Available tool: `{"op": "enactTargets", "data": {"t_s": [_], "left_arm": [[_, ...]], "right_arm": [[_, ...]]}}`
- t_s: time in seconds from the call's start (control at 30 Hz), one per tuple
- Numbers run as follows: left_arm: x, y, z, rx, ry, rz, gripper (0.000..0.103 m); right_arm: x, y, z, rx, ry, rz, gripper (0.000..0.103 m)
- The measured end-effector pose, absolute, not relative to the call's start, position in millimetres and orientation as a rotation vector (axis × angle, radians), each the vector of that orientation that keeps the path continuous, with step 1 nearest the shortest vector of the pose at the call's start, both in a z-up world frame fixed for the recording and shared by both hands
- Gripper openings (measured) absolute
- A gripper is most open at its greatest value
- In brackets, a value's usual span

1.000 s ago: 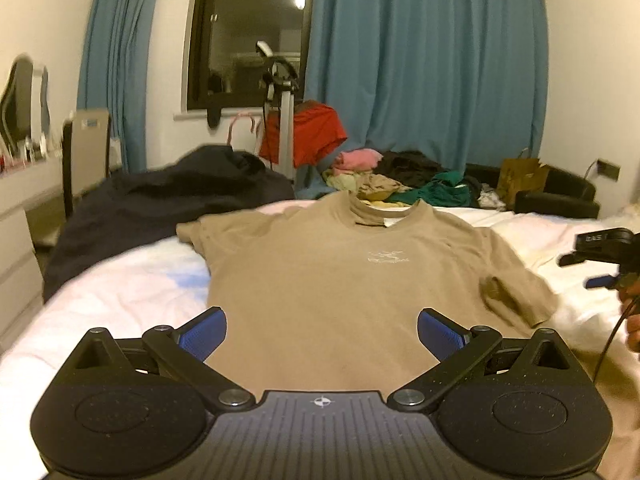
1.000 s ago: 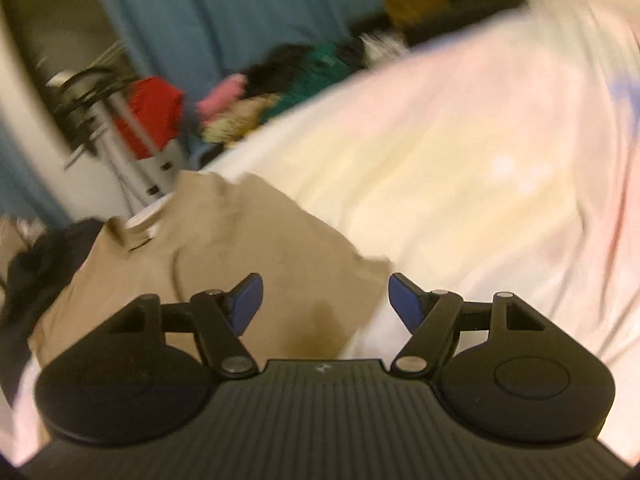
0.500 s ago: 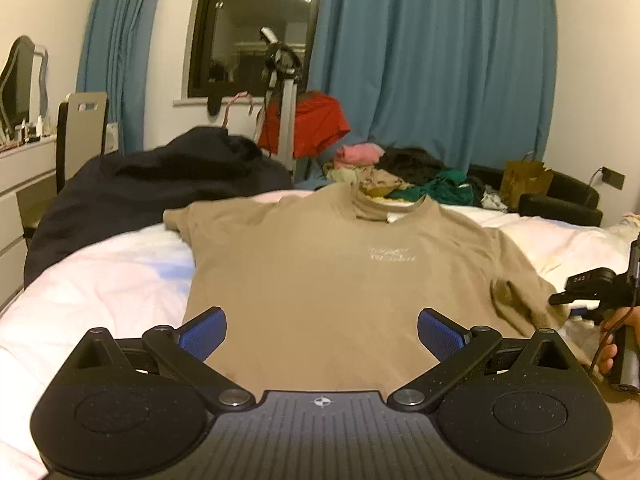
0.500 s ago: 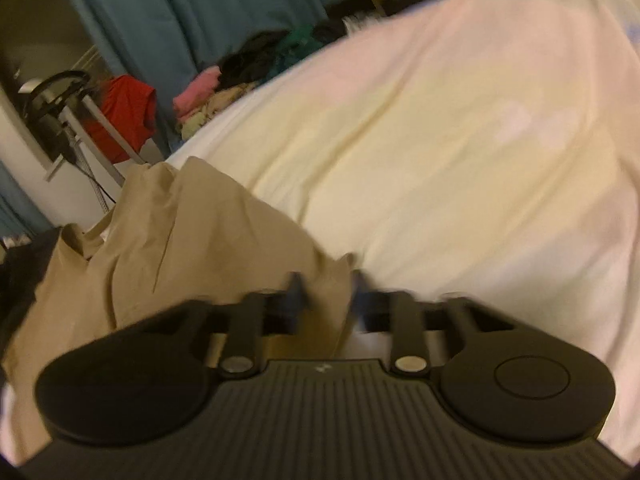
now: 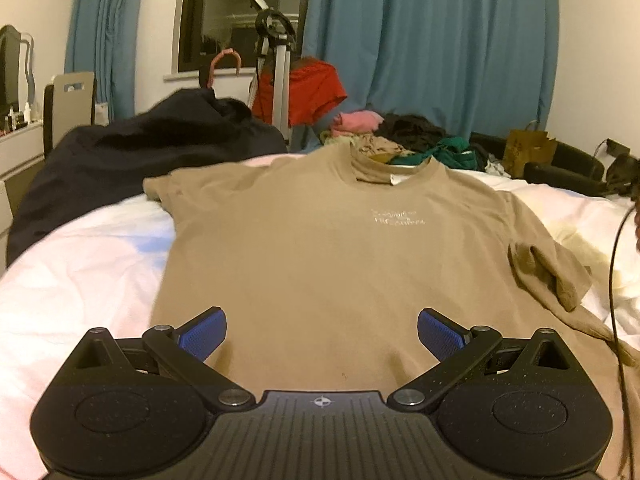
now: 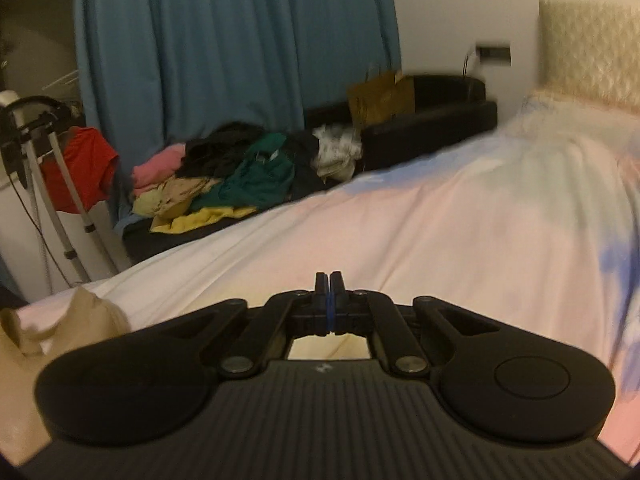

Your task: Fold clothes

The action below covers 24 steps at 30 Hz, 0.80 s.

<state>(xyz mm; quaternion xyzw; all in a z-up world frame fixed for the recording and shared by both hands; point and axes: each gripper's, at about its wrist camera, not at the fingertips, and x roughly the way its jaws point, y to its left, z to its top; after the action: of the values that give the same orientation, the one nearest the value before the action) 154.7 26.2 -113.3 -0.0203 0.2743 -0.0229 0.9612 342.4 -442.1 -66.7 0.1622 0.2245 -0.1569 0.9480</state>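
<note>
A tan T-shirt lies face up and flat on the white bed, collar away from me. Its left sleeve is spread out, while the right sleeve is crumpled back on itself. My left gripper hovers open over the shirt's lower hem, blue pads wide apart. In the right wrist view, my right gripper is shut above bare bed sheet, and I see no cloth between its pads. A bunched edge of the T-shirt sits to its lower left.
A dark blanket heap lies at the bed's far left. Beyond the bed are a pile of mixed clothes, a black sofa with a paper bag, and a stand with a red garment. A black cable hangs at right.
My right gripper has gone from open to shut and has swung right, away from the shirt's sleeve toward bare sheet. The left gripper stays open over the hem, slightly lower and closer.
</note>
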Motion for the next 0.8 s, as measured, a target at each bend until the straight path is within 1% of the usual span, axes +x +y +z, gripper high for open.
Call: {"op": "enactTargets", "data": {"t_s": [0.1, 0.23, 0.27, 0.3, 0.33, 0.37, 0.43, 0.57, 0.6, 0.63, 0.67, 0.7, 0.73, 0.77, 0.8], "left_arm": [[171, 24, -120, -0.076, 0.578, -0.058, 0.103], [181, 23, -127, -0.057, 0.557, -0.057, 0.103], [183, 24, -129, -0.060, 0.563, -0.056, 0.103], [183, 26, -131, -0.068, 0.569, -0.057, 0.103], [182, 28, -131, -0.074, 0.571, -0.056, 0.103], [180, 30, -130, -0.081, 0.571, -0.053, 0.103], [175, 36, -128, -0.102, 0.570, -0.046, 0.103], [170, 39, -123, -0.127, 0.560, -0.042, 0.103], [168, 40, -122, -0.133, 0.557, -0.041, 0.103], [167, 40, -121, -0.139, 0.555, -0.040, 0.103], [166, 41, -120, -0.145, 0.552, -0.038, 0.103], [165, 42, -119, -0.151, 0.549, -0.037, 0.103], [164, 42, -118, -0.157, 0.547, -0.036, 0.103], [163, 42, -118, -0.160, 0.547, -0.032, 0.103], [162, 42, -118, -0.163, 0.549, -0.027, 0.103]], "right_arm": [[333, -451, -84, 0.502, 0.541, -0.227, 0.006], [301, -430, -118, 0.562, 0.634, -0.193, 0.011], [292, -424, -127, 0.571, 0.649, -0.192, 0.020], [284, -419, -134, 0.594, 0.649, -0.187, 0.049], [277, -414, -140, 0.623, 0.644, -0.182, 0.064], [270, -410, -142, 0.642, 0.626, -0.186, 0.081], [256, -402, -147, 0.676, 0.589, -0.194, 0.081], [256, -389, -139, 0.616, 0.561, -0.179, 0.080], [259, -388, -139, 0.613, 0.563, -0.162, 0.073], [265, -387, -143, 0.594, 0.583, -0.168, 0.069], [271, -387, -146, 0.574, 0.602, -0.174, 0.066], [271, -382, -149, 0.540, 0.608, -0.181, 0.057], [271, -378, -152, 0.507, 0.614, -0.189, 0.052], [271, -374, -155, 0.473, 0.619, -0.197, 0.036], [271, -370, -157, 0.439, 0.623, -0.204, 0.018]]}}
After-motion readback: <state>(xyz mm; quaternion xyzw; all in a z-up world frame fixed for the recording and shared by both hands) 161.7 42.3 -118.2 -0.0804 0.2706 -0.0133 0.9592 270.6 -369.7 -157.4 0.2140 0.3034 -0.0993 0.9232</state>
